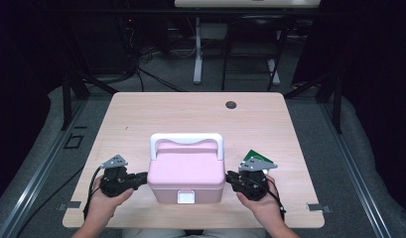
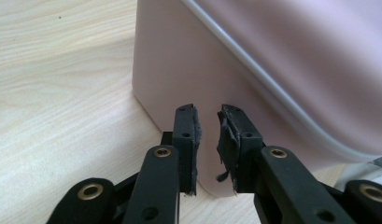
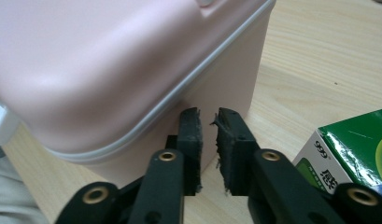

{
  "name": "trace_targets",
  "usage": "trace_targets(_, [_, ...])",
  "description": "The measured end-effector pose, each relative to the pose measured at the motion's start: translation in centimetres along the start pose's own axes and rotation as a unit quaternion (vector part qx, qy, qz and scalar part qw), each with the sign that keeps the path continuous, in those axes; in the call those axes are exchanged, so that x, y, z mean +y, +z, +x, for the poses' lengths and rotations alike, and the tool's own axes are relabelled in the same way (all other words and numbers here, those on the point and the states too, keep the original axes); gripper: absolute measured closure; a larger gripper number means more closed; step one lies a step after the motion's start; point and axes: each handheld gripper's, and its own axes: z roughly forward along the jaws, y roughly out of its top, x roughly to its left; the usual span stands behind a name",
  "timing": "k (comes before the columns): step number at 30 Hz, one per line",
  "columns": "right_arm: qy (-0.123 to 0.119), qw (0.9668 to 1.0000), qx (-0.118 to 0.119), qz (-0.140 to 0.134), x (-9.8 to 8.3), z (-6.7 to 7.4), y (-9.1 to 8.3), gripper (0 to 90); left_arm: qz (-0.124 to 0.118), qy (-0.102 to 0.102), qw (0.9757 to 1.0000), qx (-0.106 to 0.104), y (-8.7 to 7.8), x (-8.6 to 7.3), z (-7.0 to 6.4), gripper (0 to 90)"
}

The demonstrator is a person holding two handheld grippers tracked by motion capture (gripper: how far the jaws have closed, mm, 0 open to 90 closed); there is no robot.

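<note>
A pink plastic box (image 1: 186, 168) with a white carry handle (image 1: 185, 139) and a white front latch (image 1: 186, 197) stands shut near the table's front edge. My left gripper (image 1: 141, 177) points at its left wall (image 2: 188, 60), jaws a narrow gap apart with nothing between them (image 2: 209, 112). My right gripper (image 1: 230, 177) points at the right wall (image 3: 216, 88), its worn pads also slightly apart and empty (image 3: 207, 114). Both sets of tips sit very close to the box; whether they touch it I cannot tell. A green carton (image 1: 257, 158) lies just right of the box, beside my right gripper (image 3: 357, 149).
The light wooden table (image 1: 190, 111) has a dark round cable hole (image 1: 231, 104) at the back. Beyond it stand a white desk leg (image 1: 197, 54) and black frame legs on grey floor. A person's hands hold both grippers at the front edge.
</note>
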Motion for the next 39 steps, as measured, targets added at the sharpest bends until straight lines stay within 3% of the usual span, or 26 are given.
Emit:
trace_targets(3, [0.003,0.9999,0.012,0.001,0.5,-0.6,-0.3,72.5,0.0,0.013,0.9998,0.016,-0.5,0.9,0.1,71.2])
trace_targets(9, [-0.018,0.9998,0.008,0.002,2.5,-1.1,-1.3,66.7,0.004,0.036,0.999,0.027,-2.2,2.8,0.3,66.1])
trace_targets(12, [-0.021,0.9997,0.009,0.007,3.4,-1.4,-1.6,63.5,0.007,0.046,0.9986,0.024,-3.0,3.8,0.3,63.7])
trace_targets(18, [-0.019,0.9991,0.039,-0.005,6.3,-1.8,-2.6,58.9,-0.006,0.05,0.9987,0.013,-4.2,6.1,-0.2,59.1])
trace_targets(24, [-0.016,0.9976,0.067,-0.008,7.7,-2.0,-2.4,56.1,-0.005,0.055,0.9985,0.0,-3.6,7.4,-0.7,54.7])
trace_targets(33, [-0.01,0.9954,0.096,0.003,8.2,-2.0,-0.7,55.1,0.006,0.054,0.9984,-0.012,-1.4,8.1,-0.9,53.3])
trace_targets(39, [-0.021,0.9955,0.093,0.001,8.3,-1.8,-0.3,58.2,0.006,0.057,0.9982,-0.02,-0.9,8.2,-1.2,59.9])
